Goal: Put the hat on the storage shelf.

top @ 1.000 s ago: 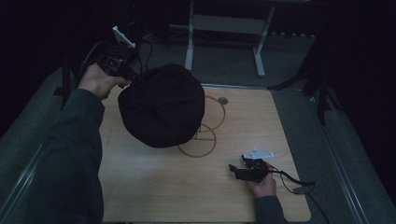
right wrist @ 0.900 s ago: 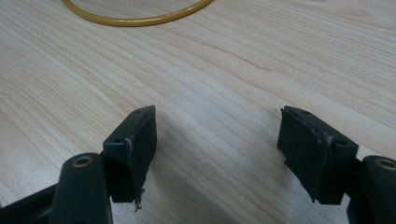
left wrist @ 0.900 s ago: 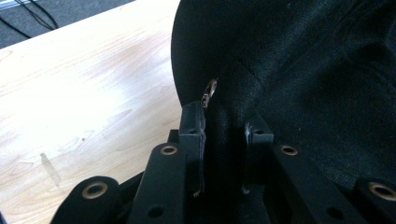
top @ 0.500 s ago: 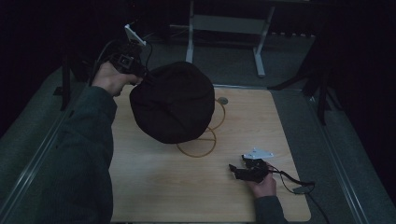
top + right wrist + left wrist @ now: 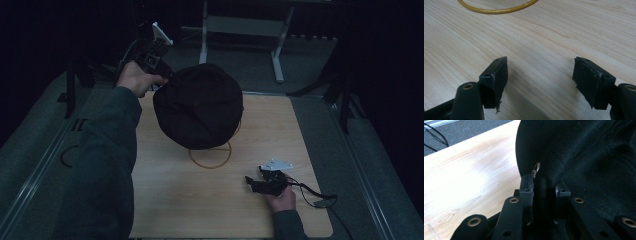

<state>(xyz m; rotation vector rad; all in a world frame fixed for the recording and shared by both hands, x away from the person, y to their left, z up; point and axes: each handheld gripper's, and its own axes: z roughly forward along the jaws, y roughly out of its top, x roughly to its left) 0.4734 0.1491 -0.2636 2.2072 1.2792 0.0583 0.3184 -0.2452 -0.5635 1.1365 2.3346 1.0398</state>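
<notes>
Left gripper [image 5: 161, 80] clamped on black hat's [image 5: 199, 105] edge, lifted over counter [image 5: 165, 200]; since earlier frame both shifted toward far edge. Right gripper [image 5: 256, 183] released, unmoved, resting near yellow ring [image 5: 210, 162].

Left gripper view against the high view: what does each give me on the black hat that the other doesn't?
The left gripper view alone shows the left gripper shut on a fold of the black hat's edge, beside a small metal ring. The high view alone shows the hat's whole rounded shape, lifted over the yellow hoop, and the right gripper resting near the table's front edge. Both show the hat held over the wooden table.
</notes>
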